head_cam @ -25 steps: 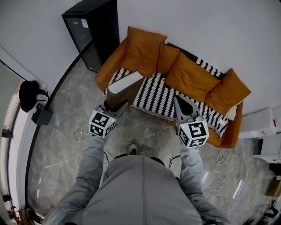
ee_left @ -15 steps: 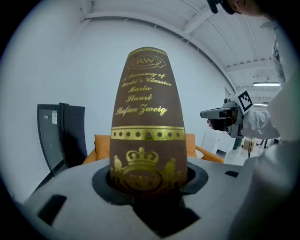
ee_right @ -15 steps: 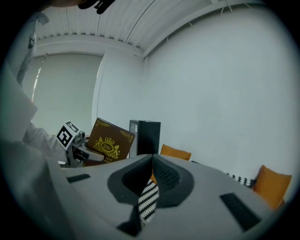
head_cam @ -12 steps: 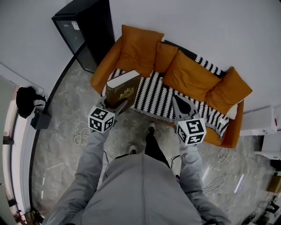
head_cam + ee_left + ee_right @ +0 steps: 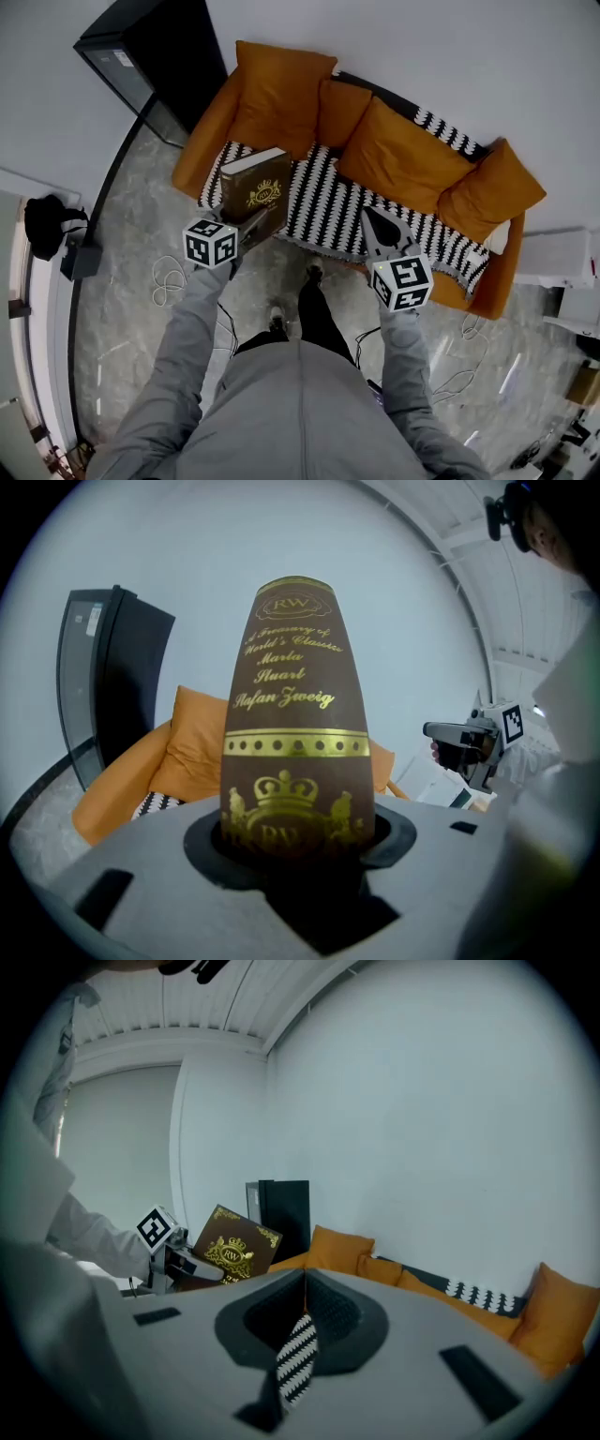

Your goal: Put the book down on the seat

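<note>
The orange fabric sofa [image 5: 199, 150] holds four orange cushions [image 5: 403, 155]. Over the sofa's left seat end, the brown gold-crested hardcover book [image 5: 255, 187] was edge-on a second ago and now shows its cover. It is clamped in the left gripper [image 5: 261, 223]. The right gripper [image 5: 373, 221], at the sofa's front, is closed and empty.

Soft even light, bright, no hard shadows on the wall [image 5: 422, 56]. Heavy fisheye bend and black corners in both gripper views. Gold print on book [image 5: 298, 714] glints. Right edge of left gripper view blurred.
</note>
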Tool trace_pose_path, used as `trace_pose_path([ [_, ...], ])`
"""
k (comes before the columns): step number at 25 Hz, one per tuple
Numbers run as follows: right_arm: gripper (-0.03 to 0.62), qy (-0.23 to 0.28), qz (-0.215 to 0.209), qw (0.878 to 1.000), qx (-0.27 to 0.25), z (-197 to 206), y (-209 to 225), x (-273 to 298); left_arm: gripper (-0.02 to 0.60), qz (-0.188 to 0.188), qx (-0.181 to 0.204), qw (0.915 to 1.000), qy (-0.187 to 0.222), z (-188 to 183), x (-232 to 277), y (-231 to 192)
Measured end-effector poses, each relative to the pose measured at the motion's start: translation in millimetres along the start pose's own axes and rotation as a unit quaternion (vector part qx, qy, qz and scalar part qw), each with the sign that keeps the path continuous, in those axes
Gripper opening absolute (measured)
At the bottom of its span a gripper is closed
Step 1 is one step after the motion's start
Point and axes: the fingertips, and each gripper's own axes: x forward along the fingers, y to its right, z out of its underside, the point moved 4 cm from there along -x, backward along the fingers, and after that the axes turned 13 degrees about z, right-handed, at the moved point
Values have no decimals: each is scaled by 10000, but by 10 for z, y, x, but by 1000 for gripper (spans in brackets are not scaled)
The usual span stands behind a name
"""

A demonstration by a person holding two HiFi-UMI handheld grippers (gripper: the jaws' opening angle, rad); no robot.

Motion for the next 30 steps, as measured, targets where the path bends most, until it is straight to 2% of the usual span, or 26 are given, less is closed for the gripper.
trace_pose_path([
  [4, 29, -204, -63, 9997, 134, 179, 141, 263, 242, 169, -578, 9981, -131, 116, 327, -188],
  [8, 29, -391, -178, 9987, 276, 330, 214, 520, 242, 313, -1184, 9923, -167, 243, 602, -386],
  [14, 29, -619, -161, 9968, 470, 543, 411, 834, 242, 441, -1812, 9824, -110, 376, 1066, -707],
  [18, 28, -794, -143, 9950, 594, 707, 533, 933, 242, 388, -2037, 9782, -81, 513, 1321, -866],
  [30, 28, -1149, -143, 9854, 1249, 1179, 740, 1398, 242, 460, -2458, 9671, -470, 923, 2072, -1286],
])
